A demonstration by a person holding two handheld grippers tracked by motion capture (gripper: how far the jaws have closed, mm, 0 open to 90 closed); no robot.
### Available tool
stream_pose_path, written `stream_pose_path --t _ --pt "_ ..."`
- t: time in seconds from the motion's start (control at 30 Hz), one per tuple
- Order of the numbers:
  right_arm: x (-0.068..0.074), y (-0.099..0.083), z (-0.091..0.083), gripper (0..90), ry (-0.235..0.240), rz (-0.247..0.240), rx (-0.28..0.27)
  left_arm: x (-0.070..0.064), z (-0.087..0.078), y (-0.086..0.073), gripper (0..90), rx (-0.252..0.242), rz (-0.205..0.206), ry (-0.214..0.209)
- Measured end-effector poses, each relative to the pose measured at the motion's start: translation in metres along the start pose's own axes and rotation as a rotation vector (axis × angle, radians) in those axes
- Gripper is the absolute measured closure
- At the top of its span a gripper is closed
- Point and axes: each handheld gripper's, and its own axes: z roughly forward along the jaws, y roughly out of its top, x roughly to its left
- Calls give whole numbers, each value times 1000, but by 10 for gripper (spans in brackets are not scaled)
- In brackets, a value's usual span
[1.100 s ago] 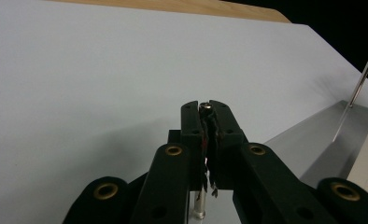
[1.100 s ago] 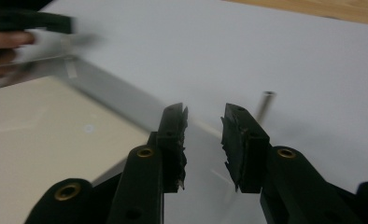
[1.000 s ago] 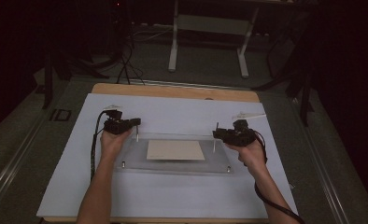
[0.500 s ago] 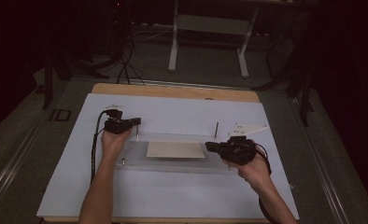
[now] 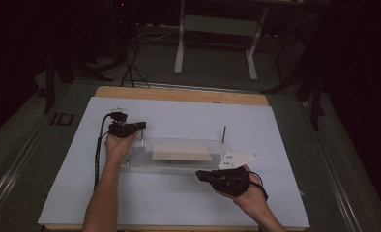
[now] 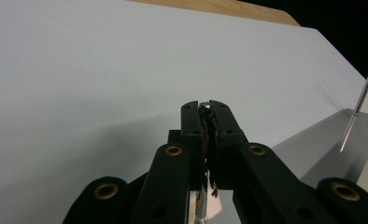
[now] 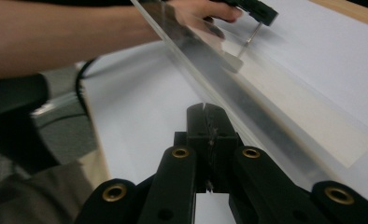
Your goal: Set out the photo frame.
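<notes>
A clear acrylic plate lies on the white sheet, with a tan rectangle at its middle. My left gripper is shut on a thin metal pin standing upright at the plate's back left corner; the pin's head shows between the jaw tips. A second pin stands alone at the back right corner, and I see this second pin off to the right. My right gripper is shut and empty. It points left along the plate's front edge.
The white sheet covers a wooden table. A black cable trails from the left gripper beside the forearm. Beyond the table stand a metal frame and dark floor cables.
My right gripper has let go of the back right pin, moved back to the plate's front edge and turned to point left. The left gripper has stayed on its pin.
</notes>
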Motion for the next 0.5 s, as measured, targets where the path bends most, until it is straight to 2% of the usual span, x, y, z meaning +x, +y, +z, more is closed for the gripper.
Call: stream_pose_path --t 0.13,0.3,0.5 --pt "1 -4 10 900 -34 -3 22 0 -1 0 859 4 5 -5" --pt "4 -6 14 900 -104 -24 3 -1 -1 1 857 7 8 2" --pt "4 -6 13 900 -111 -10 -21 -3 -1 1 845 10 15 19"
